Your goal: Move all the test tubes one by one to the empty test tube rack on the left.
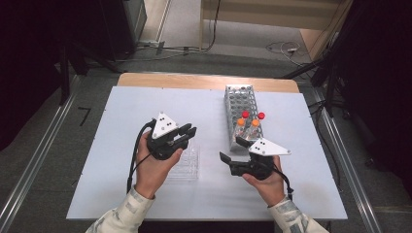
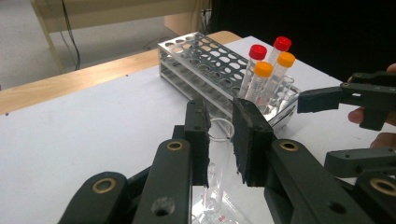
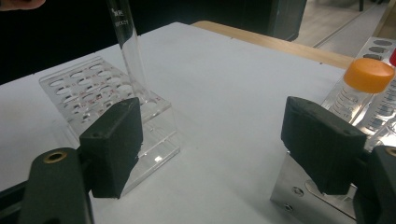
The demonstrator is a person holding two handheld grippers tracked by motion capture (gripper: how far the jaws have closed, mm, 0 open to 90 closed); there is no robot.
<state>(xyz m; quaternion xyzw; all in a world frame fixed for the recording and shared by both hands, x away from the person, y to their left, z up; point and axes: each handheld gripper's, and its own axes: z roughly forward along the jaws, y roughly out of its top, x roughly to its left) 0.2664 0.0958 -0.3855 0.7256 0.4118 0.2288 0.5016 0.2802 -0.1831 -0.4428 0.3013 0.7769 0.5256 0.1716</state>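
Glass tube (image 2: 218, 154) stands clamped between left gripper (image 2: 219, 140) jaws.

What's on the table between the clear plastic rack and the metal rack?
Nothing: in the high view, bare white table separates the clear rack from the metal rack. The right gripper view shows that gap bare too.

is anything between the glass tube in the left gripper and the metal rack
Nothing visible. The left gripper is shut on the clear glass tube, above the clear plastic rack. Bare table lies between it and the metal rack. The open right gripper sits near that rack's front end, beside the path.
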